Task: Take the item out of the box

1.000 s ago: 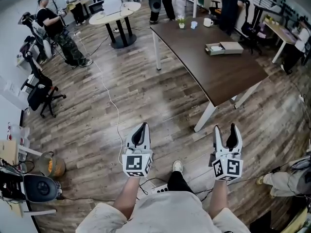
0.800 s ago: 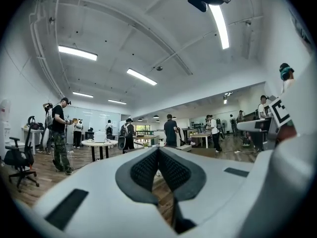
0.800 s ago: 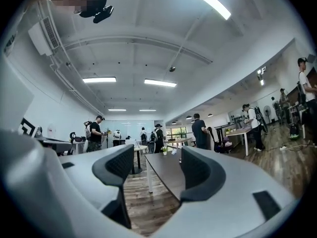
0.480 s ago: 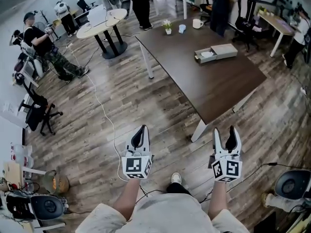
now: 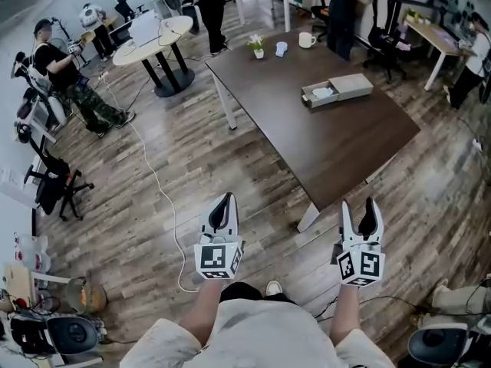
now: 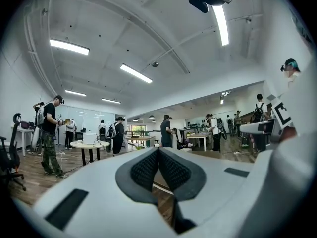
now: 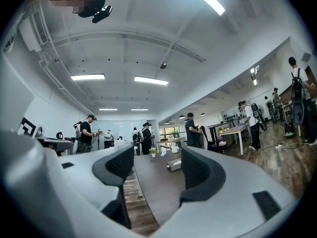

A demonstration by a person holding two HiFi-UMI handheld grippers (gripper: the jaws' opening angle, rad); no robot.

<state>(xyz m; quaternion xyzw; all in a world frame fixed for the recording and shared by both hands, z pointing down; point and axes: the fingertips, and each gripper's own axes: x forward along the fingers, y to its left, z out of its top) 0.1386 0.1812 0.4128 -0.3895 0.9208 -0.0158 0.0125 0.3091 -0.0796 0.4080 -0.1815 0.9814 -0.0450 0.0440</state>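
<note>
A grey box (image 5: 337, 90) lies on the dark brown table (image 5: 330, 140), its drawer slid out on the left with a pale item (image 5: 323, 93) inside. The box (image 7: 174, 165) also shows far off between the right jaws. My left gripper (image 5: 223, 203) is held over the wooden floor, well short of the table, jaws pressed together and empty. My right gripper (image 5: 361, 207) hovers near the table's front corner, jaws apart with nothing between them.
A small potted plant (image 5: 258, 47), a cup (image 5: 281, 48) and a white mug (image 5: 306, 40) stand at the table's far end. A round white table (image 5: 149, 35), a cable (image 5: 157, 182) on the floor, office chairs (image 5: 54, 182) and several people surround the area.
The view has advanced toward the dark table, which now sits closer and more central. Both grippers keep the same pose in front of the body.
</note>
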